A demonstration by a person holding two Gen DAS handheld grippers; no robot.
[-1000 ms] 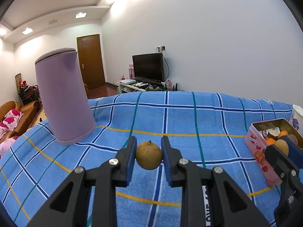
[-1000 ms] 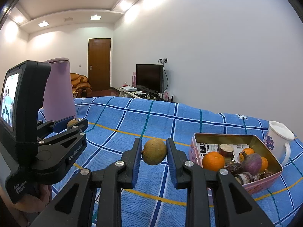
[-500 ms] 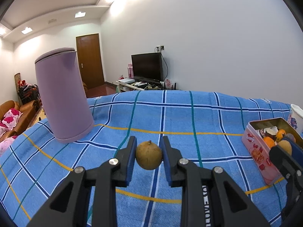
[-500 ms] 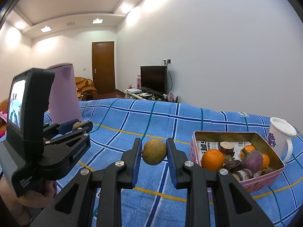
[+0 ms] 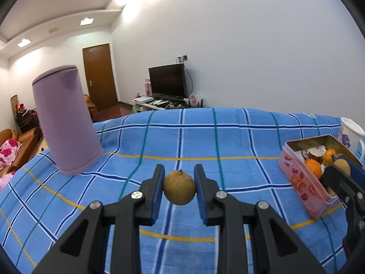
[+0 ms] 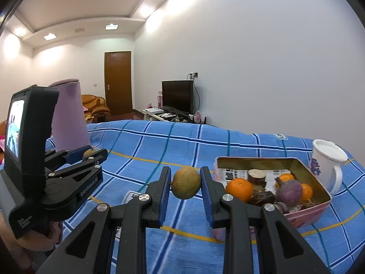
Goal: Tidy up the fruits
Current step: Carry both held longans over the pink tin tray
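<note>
Clamping a round tan-brown fruit (image 5: 179,187) between its blue pads, the left gripper (image 5: 179,188) hangs above the blue plaid cloth (image 5: 205,141) in the left wrist view; the pink tin (image 5: 305,182) of fruit sits well to the right of it, a purple cylindrical container (image 5: 65,125) stands far to the tin's left, and a white mug (image 5: 352,134) is just behind the tin. From the right wrist view, the right gripper (image 6: 186,183) pinches a greenish-brown fruit (image 6: 186,183) just left of the pink tin (image 6: 319,205), which holds oranges (image 6: 239,189) and a purple fruit (image 6: 288,193). Farther left of the tin, the left gripper (image 6: 91,154) carries its fruit (image 6: 89,153) before the purple container (image 6: 68,114).
</note>
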